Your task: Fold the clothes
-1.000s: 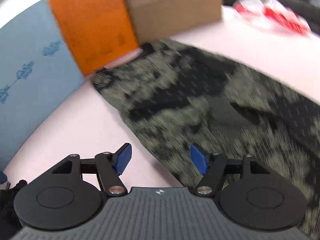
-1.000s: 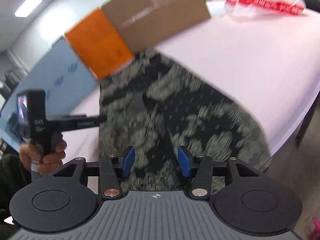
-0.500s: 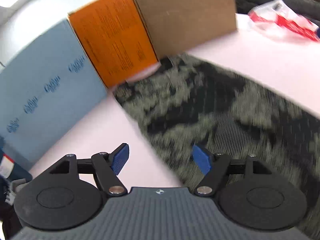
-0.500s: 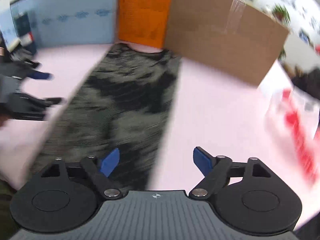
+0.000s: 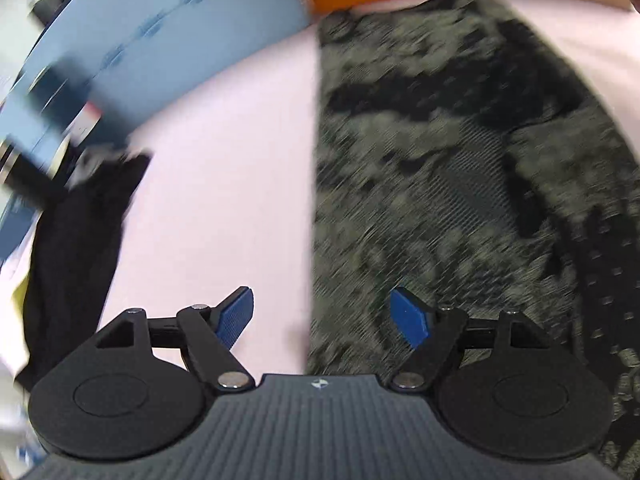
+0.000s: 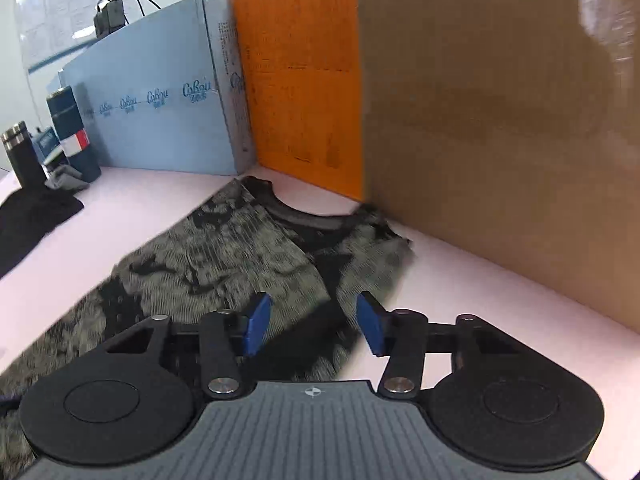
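The patterned shirt (image 6: 224,256) lies flat on the pink tabletop (image 6: 480,300), its long axis running from the collar end toward the left claw (image 5: 322,316), whose jaws are opening, nothing between. The right claw (image 6: 312,324), closing and also with nothing between, hovers nearest the collar end.

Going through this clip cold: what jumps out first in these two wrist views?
A grey-and-black patterned shirt lies spread on the pale pink table, its neckline toward the boxes. Behind it stand a blue box, an orange box and a brown cardboard box. A black garment lies on the table's left.
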`<action>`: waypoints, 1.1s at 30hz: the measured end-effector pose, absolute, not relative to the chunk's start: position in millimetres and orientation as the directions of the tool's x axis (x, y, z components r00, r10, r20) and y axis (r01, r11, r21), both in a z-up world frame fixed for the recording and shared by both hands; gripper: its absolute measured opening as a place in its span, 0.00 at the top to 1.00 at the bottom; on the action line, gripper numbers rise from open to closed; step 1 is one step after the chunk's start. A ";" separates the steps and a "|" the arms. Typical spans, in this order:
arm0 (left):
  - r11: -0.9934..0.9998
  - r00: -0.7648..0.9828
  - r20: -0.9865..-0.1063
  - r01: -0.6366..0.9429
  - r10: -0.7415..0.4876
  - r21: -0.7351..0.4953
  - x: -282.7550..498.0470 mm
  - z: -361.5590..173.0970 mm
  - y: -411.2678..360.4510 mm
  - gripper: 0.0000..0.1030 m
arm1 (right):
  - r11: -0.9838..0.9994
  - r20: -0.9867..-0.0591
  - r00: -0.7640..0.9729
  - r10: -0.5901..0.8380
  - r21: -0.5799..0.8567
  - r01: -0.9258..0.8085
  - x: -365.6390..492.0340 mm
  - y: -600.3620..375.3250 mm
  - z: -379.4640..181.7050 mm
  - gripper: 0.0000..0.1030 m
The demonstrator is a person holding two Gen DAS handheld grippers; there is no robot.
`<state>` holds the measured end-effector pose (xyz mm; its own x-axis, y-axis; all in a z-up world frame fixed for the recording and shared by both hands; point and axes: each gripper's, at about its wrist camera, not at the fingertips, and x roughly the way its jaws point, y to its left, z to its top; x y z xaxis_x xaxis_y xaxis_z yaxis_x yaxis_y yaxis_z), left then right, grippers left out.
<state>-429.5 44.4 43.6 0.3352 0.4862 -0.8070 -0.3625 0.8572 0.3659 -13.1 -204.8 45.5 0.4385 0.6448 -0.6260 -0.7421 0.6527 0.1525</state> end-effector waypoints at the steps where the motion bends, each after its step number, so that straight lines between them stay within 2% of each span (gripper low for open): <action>1: 0.849 0.329 -0.805 -0.382 0.495 0.366 -434.0 43.2 45.7 0.27 | 0.631 -0.630 0.408 0.661 0.172 -0.756 -6.6 -194.5 39.6 0.57; 3: 0.834 0.313 -0.799 -0.405 0.513 0.376 -440.4 43.1 47.1 0.23 | 0.592 -0.646 0.350 0.678 0.198 -0.782 3.9 -174.3 27.8 0.57; 6: 0.816 0.287 -0.798 -0.428 0.530 0.388 -448.1 42.7 49.0 0.21 | 0.561 -0.682 0.299 0.667 0.196 -0.804 11.3 -143.2 10.4 0.57; 12: 0.823 0.288 -0.803 -0.417 0.522 0.386 -468.6 43.4 51.7 0.17 | 0.653 -0.693 0.424 0.583 0.088 -0.752 21.1 -116.7 3.0 0.58; 17: 0.839 0.348 -0.790 -0.413 0.505 0.354 -485.1 56.4 60.2 0.19 | 0.640 -0.642 0.403 0.653 0.181 -0.747 -10.4 -135.1 29.5 0.56; 18: 0.847 0.377 -0.785 -0.417 0.492 0.330 -487.4 61.1 63.4 0.19 | 0.625 -0.638 0.392 0.663 0.183 -0.759 -24.4 -140.7 35.8 0.55; 20: 0.863 0.427 -0.776 -0.415 0.465 0.288 -484.5 69.1 70.3 0.19 | 0.591 -0.644 0.358 0.676 0.185 -0.785 -53.0 -150.4 44.1 0.41; 22: 0.879 0.464 -0.767 -0.393 0.443 0.270 -467.9 73.3 73.1 0.19 | 0.563 -0.663 0.319 0.677 0.188 -0.805 -77.0 -157.3 45.3 0.35; 26: 0.904 0.494 -0.764 -0.321 0.414 0.283 -418.9 73.3 67.6 0.19 | 0.620 -0.773 0.263 0.577 0.205 -0.757 -93.2 -158.0 14.1 0.32; 29: 0.906 0.427 -0.812 -0.320 0.399 0.277 -396.5 60.5 69.2 0.19 | 0.658 -0.737 0.342 0.583 0.182 -0.730 -110.4 -167.3 23.2 0.32; 33: 0.909 0.386 -0.848 -0.344 0.364 0.235 -407.3 43.0 76.9 0.19 | 0.609 -0.663 0.342 0.666 0.219 -0.762 -130.1 -163.3 52.6 0.28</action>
<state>-407.3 76.9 43.0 0.3856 0.3645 -0.8476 -0.3435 0.9093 0.2347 -130.1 -163.3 52.6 0.3417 0.6658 -0.6633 -0.7624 0.6091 0.2185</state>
